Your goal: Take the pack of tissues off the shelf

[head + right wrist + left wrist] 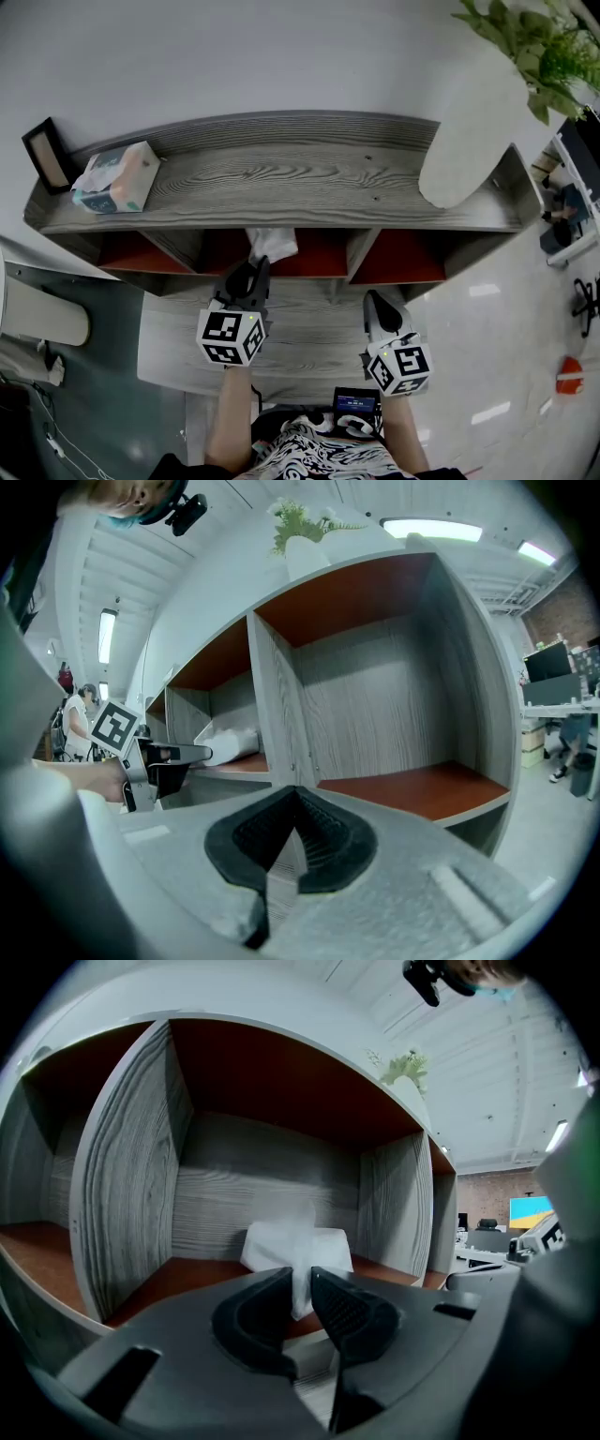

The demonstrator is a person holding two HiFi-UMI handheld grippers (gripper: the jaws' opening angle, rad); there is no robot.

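White soft pack of tissues [319, 1241] sat at the front edge of the middle compartment of the grey wooden shelf [122, 1166], its near fold pinched in the left gripper [300, 1283]; a slow, straight pull seemed wise, as the right gripper [292, 808] was closed and empty

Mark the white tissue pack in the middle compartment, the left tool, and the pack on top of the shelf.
white tissue pack [321, 1249]: left gripper view, front face.
left tool [301, 1279]: left gripper view, between its tips.
pack on top [117, 176]: head view, upper face.
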